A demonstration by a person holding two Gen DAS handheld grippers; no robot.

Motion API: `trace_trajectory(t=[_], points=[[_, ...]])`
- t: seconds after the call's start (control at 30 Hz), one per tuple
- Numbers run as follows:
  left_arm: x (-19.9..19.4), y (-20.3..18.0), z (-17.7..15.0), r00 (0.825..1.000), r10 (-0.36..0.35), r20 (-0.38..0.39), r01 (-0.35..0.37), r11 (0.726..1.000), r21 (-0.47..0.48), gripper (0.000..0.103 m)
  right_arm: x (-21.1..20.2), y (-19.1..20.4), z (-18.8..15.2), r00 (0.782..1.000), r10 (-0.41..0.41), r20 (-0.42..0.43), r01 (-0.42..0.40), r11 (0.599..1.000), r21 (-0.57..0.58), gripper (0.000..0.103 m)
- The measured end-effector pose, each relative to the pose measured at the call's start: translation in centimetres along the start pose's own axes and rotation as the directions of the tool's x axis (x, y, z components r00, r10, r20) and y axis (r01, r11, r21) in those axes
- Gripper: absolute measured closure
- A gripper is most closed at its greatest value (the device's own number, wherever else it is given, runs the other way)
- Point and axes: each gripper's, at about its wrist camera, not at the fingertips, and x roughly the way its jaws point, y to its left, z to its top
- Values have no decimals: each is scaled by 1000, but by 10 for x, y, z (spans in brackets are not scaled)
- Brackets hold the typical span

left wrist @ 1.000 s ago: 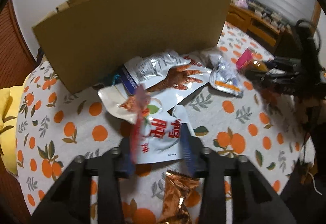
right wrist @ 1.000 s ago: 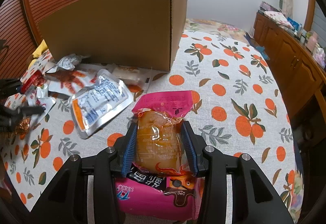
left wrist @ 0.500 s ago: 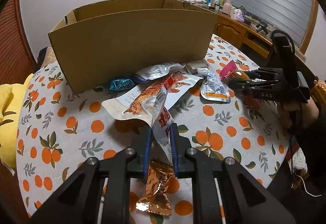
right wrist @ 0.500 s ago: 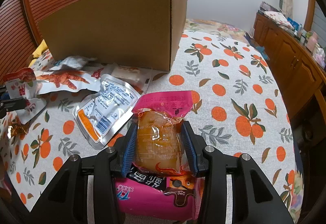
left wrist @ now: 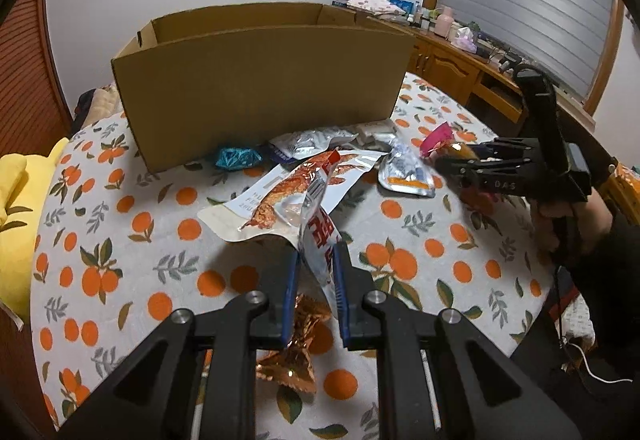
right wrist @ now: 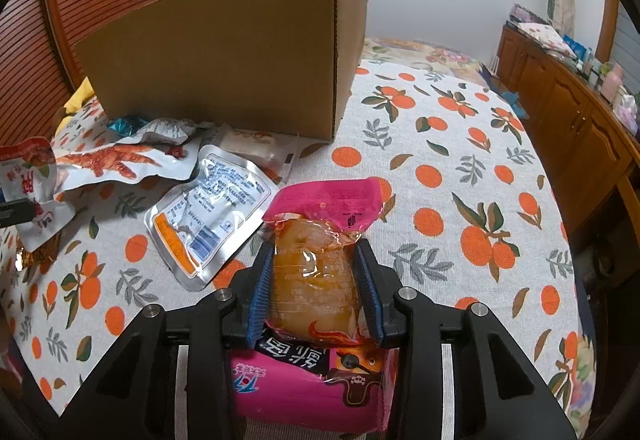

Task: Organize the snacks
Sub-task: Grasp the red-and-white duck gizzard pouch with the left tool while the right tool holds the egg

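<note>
My left gripper (left wrist: 315, 260) is shut on a white snack packet with red characters (left wrist: 318, 228) and holds it above the table; it also shows at the left edge of the right wrist view (right wrist: 28, 180). My right gripper (right wrist: 316, 252) is shut on a pink-topped packet with an orange-brown snack (right wrist: 316, 260), held above the table; it also shows in the left wrist view (left wrist: 444, 146). An open cardboard box (left wrist: 260, 80) stands at the back (right wrist: 224, 56). Loose packets lie before it: a chicken-feet packet (left wrist: 296, 180), a silver pouch (right wrist: 212, 216), a blue wrapper (left wrist: 236, 158).
A copper foil wrapper (left wrist: 296, 344) lies on the orange-print tablecloth (left wrist: 120, 240) under my left gripper. A pink packet (right wrist: 312, 380) lies under my right gripper. Wooden cabinets (right wrist: 568, 112) line the right side. A yellow cushion (left wrist: 20, 208) lies at the left.
My left gripper has closed on the white packet and lifted it up and back from the pile. My right gripper has kept its packet nearly still.
</note>
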Motion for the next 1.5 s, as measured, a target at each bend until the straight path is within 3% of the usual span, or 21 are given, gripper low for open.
trace_trajectory(t=[0.17, 0.3, 0.57, 0.73, 0.77, 0.87, 1.23, 1.37, 1.5], points=[[10, 9, -5, 999, 8, -44, -9, 1000, -19, 86, -2, 3, -3, 1000, -8, 1, 8, 1000, -11, 64], [18, 10, -6, 997, 24, -70, -25, 1000, -18, 77, -2, 3, -3, 1000, -3, 1, 3, 1000, -8, 64], [7, 14, -6, 998, 46, -38, -47, 998, -37, 70, -2, 1, -3, 1000, 8, 1, -8, 1000, 1, 64], [-2, 24, -3, 998, 55, -9, -55, 997, -58, 73, -2, 1, -3, 1000, 8, 1, -8, 1000, 1, 63], [-3, 24, -3, 999, 53, -9, -53, 997, -56, 78, -1, 0, -3, 1000, 8, 1, -8, 1000, 1, 63], [3, 24, -5, 998, 53, -36, -55, 997, -58, 78, -2, 0, -3, 1000, 9, 1, -9, 1000, 2, 63], [16, 28, -18, 996, 27, -84, -34, 995, -89, 77, -1, 0, -3, 1000, 9, 1, -9, 1000, 2, 63], [14, 30, -22, 996, 4, -91, -14, 993, -113, 70, -1, 0, -3, 1000, 9, 1, -9, 1000, 2, 63], [14, 29, -26, 995, -12, -101, -1, 992, -130, 69, -1, 0, -3, 1000, 9, 1, -9, 1000, 2, 63]])
